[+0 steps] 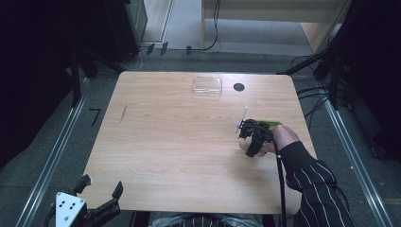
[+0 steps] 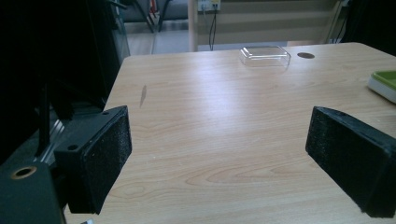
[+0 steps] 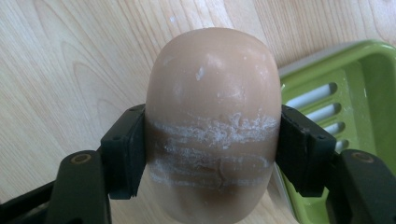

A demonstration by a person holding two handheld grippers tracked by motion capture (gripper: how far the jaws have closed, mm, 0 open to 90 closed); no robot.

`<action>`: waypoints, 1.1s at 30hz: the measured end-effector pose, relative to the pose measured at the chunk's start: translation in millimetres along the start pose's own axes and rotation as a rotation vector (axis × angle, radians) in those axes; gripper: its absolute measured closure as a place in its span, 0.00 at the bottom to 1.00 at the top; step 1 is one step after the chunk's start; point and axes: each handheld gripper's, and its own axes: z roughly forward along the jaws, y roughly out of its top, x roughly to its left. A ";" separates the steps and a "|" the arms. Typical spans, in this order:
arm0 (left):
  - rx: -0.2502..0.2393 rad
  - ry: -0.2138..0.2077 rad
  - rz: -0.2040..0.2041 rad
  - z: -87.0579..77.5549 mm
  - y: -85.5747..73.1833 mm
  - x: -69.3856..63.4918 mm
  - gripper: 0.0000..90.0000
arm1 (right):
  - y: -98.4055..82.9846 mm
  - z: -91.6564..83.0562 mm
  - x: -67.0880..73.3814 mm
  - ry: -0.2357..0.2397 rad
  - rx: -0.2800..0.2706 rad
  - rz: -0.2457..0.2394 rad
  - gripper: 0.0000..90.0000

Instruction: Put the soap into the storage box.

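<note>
The right gripper (image 3: 212,154) is clamped on a tan, rounded oval bar of soap (image 3: 212,116), one black jaw pressing each long flank where whitish scrape marks band its middle. In the right gripper view the soap's long axis runs from six o'clock to twelve o'clock, straight out along the jaws, with its blunt end pointing away from the hand. The relation that matters is to the lime-green slotted plastic soap dish (image 3: 345,88): it lies just beside the soap at about three o'clock, its near rim almost under the right-hand jaw and its drain slots open and bare. I judge the coming move to be a short shift toward three o'clock, followed by a lowering into the dish.

In the high view the right gripper (image 1: 250,137) sits at the right-hand side of the light wooden table (image 1: 179,142), with the green dish peeking out just past it at about one o'clock. A clear plastic lid (image 1: 207,86) rests well apart near the far edge, at about eleven o'clock from that hand.

The left gripper (image 1: 101,189) hangs at the near left corner of the table, its foam-padded jaws spread wide with nothing between them. It is much the farther hand from the soap.
</note>
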 end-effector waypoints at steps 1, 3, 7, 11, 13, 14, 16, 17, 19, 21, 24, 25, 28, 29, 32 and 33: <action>-0.001 0.000 -0.001 -0.1 -0.1 0.2 0.08 | -2.0 -1.5 -2.1 -0.004 -0.003 0.001 0.38; -0.002 0.002 -0.006 -0.3 -0.1 0.5 0.08 | -2.5 -2.4 -3.0 -0.006 -0.002 0.001 0.38; -0.001 0.000 0.002 -0.4 0.0 0.0 0.08 | -6.7 -6.3 -6.4 -0.005 -0.005 -0.015 0.38; -0.002 0.001 -0.001 -0.2 -0.1 0.2 0.08 | -11.2 -7.8 -10.5 -0.005 -0.002 -0.015 0.38; -0.002 0.001 -0.002 -0.3 -0.1 0.3 0.08 | -12.2 -8.0 -12.0 -0.007 0.000 -0.016 0.38; -0.002 0.001 -0.002 -0.5 -0.1 0.4 0.08 | -13.3 -7.9 -13.4 -0.009 -0.001 -0.019 0.38; 0.000 0.001 0.001 -0.5 0.0 0.1 0.08 | -15.5 -8.0 -16.0 -0.015 0.004 -0.014 0.38; 0.000 0.001 0.002 -0.3 0.1 -0.2 0.08 | -18.0 -7.6 -18.6 -0.016 0.002 -0.022 0.38; 0.001 0.002 0.003 -0.2 0.1 -0.2 0.08 | -19.0 -7.8 -19.5 -0.013 0.006 -0.019 0.38; -0.001 0.001 0.000 -0.3 -0.1 0.1 0.08 | -21.5 -7.7 -22.8 -0.015 0.007 -0.029 0.38; -0.001 0.002 -0.002 -0.6 -0.2 0.2 0.08 | -23.9 -7.0 -26.9 -0.017 0.007 -0.030 0.38; -0.001 0.002 0.000 -0.7 -0.1 0.1 0.08 | -25.5 -6.3 -29.5 -0.019 0.006 -0.031 0.38; 0.001 0.004 0.001 -0.5 -0.1 0.0 0.08 | -27.0 -5.4 -32.4 -0.017 0.005 -0.037 0.38; 0.001 0.003 0.002 -0.5 -0.1 -0.1 0.08 | -27.7 -4.7 -33.2 -0.018 0.001 -0.042 0.38; 0.000 0.005 -0.002 -0.6 -0.3 0.1 0.08 | -29.3 -2.7 -36.6 -0.018 0.006 -0.055 0.38; 0.000 0.005 -0.002 -0.8 -0.3 0.2 0.08 | -29.7 -1.8 -37.7 -0.020 0.006 -0.050 0.38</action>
